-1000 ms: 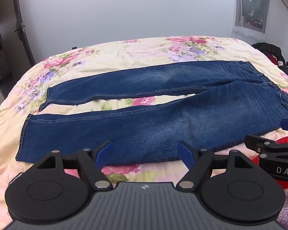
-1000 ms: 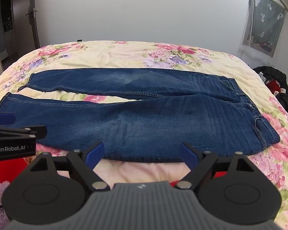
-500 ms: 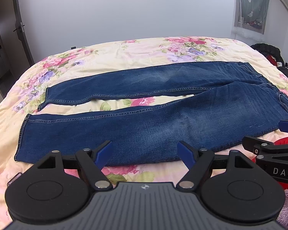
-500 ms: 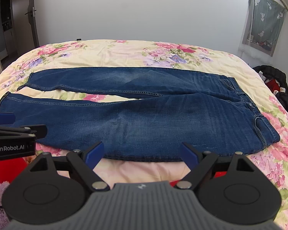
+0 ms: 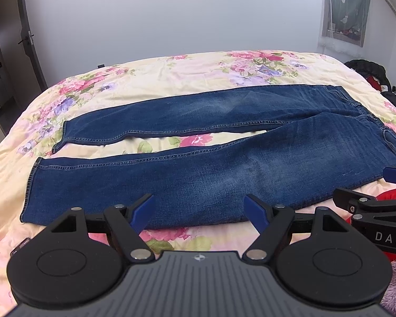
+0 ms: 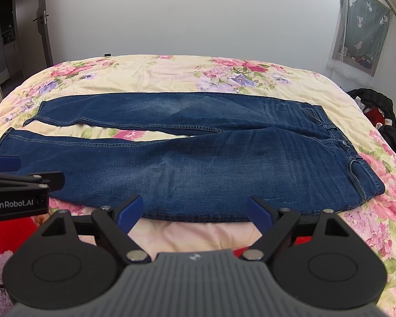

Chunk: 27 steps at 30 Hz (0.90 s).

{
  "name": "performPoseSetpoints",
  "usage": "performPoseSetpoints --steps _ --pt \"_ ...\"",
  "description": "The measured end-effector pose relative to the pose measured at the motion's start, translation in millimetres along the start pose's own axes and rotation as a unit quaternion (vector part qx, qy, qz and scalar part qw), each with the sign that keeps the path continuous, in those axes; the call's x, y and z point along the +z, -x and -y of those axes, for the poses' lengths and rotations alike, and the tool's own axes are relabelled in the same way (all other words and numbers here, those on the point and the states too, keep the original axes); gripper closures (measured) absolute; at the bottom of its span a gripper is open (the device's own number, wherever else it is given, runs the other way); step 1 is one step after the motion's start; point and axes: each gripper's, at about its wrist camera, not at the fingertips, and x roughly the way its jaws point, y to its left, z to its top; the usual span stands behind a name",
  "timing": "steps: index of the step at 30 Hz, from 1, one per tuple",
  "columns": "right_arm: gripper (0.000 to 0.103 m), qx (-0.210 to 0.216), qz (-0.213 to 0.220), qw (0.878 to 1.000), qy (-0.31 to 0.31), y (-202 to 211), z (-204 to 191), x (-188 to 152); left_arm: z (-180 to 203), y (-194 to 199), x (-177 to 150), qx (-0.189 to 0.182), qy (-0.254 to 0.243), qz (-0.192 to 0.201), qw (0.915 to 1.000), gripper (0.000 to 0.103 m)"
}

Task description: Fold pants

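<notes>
Dark blue jeans (image 5: 198,169) lie flat and unfolded across the floral bed, both legs spread toward the left and the waistband at the right (image 6: 356,163). My left gripper (image 5: 199,208) is open and empty, just short of the near leg's front edge. My right gripper (image 6: 195,210) is open and empty, just short of the jeans' near edge by the thigh. Each gripper shows at the side of the other's view: the right one in the left wrist view (image 5: 369,203), the left one in the right wrist view (image 6: 18,182).
The floral bedspread (image 5: 187,71) covers the bed up to a white wall. A dark pile of clothes and bags (image 6: 377,111) sits off the bed's right side. A curtained window (image 6: 361,26) is at the upper right, a door (image 6: 43,18) at the far left.
Both grippers have drifted slightly; the views sit a little lower and closer over the jeans. The jeans have not moved.
</notes>
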Motion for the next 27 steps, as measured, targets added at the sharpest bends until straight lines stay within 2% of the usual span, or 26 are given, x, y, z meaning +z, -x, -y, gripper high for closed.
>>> performPoseSetpoints --steps 27 --pt "0.021 -0.002 0.003 1.000 -0.010 2.8 3.3 0.0 2.3 2.4 1.1 0.001 -0.003 0.001 1.0000 0.014"
